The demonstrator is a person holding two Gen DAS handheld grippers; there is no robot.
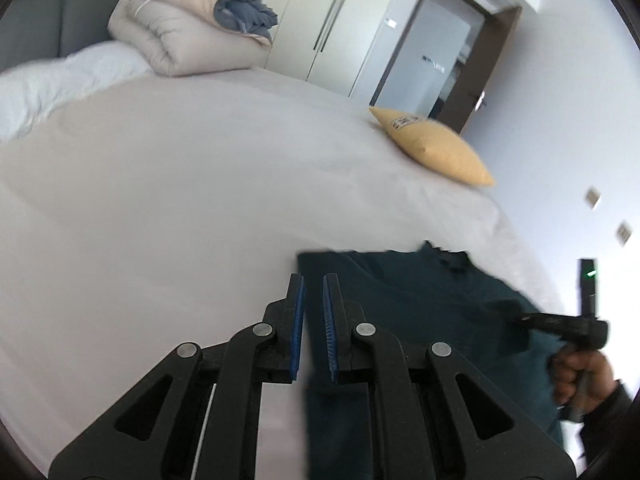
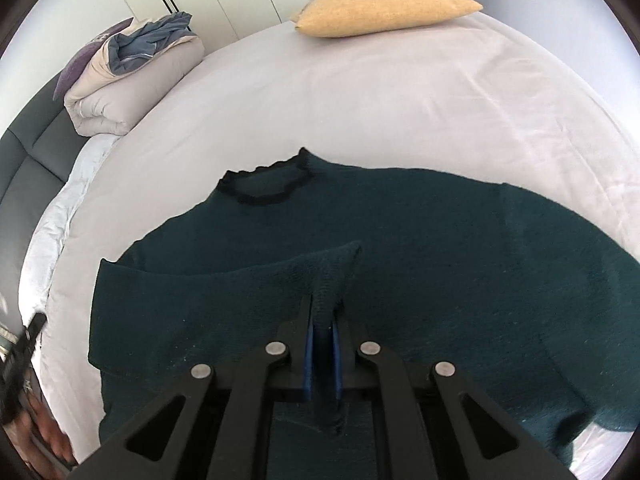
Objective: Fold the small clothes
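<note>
Bedroom with a wide bed (image 2: pixel 400 92) under a pale sheet, white wardrobe (image 1: pixel 320 12) behind. Right tool (image 2: pixel 322 316) closed tight on a fold of dark green sweater (image 2: pixel 440 240), spread flat on the bed, collar away from the camera. Left tool (image 1: pixel 313 296) parted a little, holding nothing, above the sweater's edge. Yellow pillow (image 2: pixel 384 8) and folded duvet (image 2: pixel 120 92) farther back.
</note>
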